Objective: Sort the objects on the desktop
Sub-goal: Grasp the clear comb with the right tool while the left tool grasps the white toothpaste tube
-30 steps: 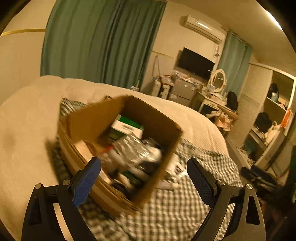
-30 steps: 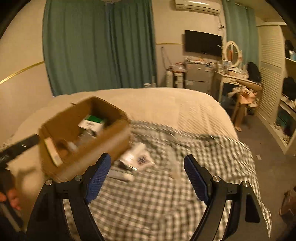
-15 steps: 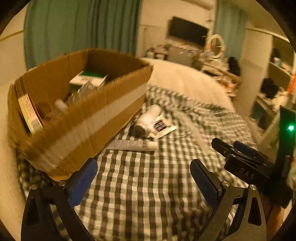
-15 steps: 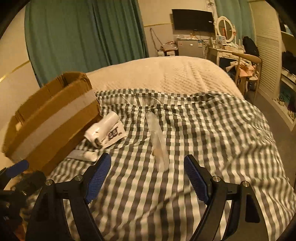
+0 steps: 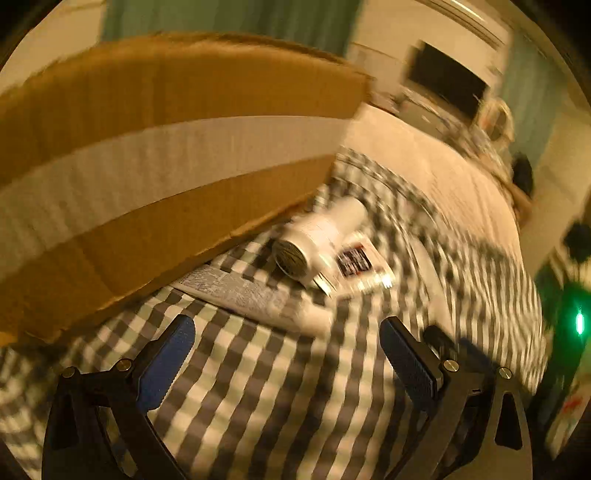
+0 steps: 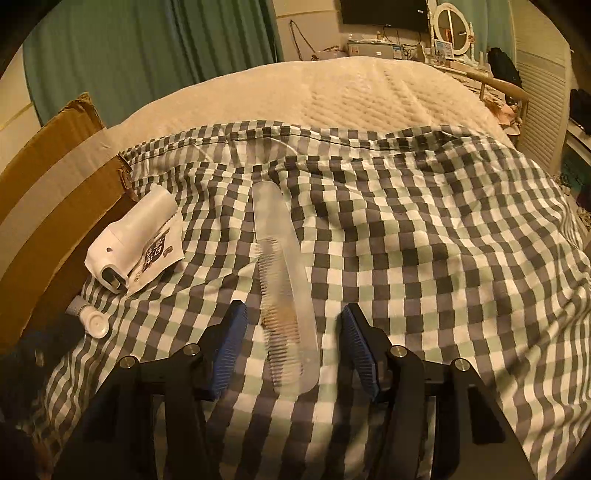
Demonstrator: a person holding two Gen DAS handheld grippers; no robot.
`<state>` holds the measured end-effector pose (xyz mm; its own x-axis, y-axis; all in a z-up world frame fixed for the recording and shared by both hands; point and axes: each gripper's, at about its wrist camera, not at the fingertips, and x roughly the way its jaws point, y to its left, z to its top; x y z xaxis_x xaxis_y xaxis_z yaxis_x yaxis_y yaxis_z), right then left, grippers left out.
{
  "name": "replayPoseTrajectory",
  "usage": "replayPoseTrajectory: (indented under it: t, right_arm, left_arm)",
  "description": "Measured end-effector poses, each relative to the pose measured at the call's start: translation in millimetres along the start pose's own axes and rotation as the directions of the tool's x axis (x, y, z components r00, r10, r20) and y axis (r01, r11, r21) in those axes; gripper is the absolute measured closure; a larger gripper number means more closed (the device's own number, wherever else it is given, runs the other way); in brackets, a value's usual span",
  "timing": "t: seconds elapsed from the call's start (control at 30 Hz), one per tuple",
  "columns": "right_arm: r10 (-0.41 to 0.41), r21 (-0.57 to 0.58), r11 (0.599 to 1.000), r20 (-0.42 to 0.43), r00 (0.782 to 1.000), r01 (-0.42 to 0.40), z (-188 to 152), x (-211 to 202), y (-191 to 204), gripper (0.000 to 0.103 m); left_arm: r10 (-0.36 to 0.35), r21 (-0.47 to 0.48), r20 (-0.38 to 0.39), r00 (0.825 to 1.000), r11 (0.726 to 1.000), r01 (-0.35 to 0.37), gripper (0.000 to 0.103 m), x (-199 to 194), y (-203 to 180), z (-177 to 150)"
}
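Note:
A clear plastic comb [image 6: 284,280] lies lengthwise on the checked cloth [image 6: 424,240]. My right gripper [image 6: 295,332] is open and straddles the comb's near end, each blue pad a small gap from it. A white handheld device [image 6: 129,236] rests on a printed card [image 6: 162,254] beside the cardboard box [image 6: 48,206]. A white tube lies by the box, its cap [image 6: 96,323] facing me. My left gripper [image 5: 286,354] is open and empty, low over the cloth, just short of the tube [image 5: 251,295]. The device [image 5: 321,232] lies beyond, against the box [image 5: 147,166].
The checked cloth covers the near part of a cream quilted bed [image 6: 351,92]. Green curtains [image 6: 147,48] hang behind. A television and a cluttered dresser with a round mirror [image 6: 450,29] stand at the far wall. The left view is motion-blurred.
Both grippers have dropped toward the bed. The right one has come over the comb and its fingers have narrowed around it. The left one has moved in close to the tube beside the box.

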<state>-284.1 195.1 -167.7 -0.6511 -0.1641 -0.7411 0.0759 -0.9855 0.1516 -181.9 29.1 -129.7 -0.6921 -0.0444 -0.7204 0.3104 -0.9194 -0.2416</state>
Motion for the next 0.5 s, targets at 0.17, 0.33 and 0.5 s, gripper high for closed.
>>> replayPoseTrajectory:
  t: [0.17, 0.33, 0.5]
  right_arm:
    - [0.03, 0.037, 0.999, 0.009, 1.0, -0.03, -2, 0, -12, 0.063]
    - [0.042, 0.044, 0.998, 0.014, 0.999, -0.043, -6, -2, -12, 0.065]
    - [0.018, 0.035, 0.999, -0.006, 1.0, -0.018, -8, -8, -9, 0.074]
  left_arm:
    - [0.072, -0.213, -0.017, 0.997, 0.974, -0.074, 0.0, 25, 21, 7]
    - [0.163, -0.102, -0.028, 0.986, 0.981, -0.165, 0.034, 36, 15, 7]
    - [0.067, -0.054, -0.076, 0.995, 0.996, -0.072, 0.067, 18, 34, -1]
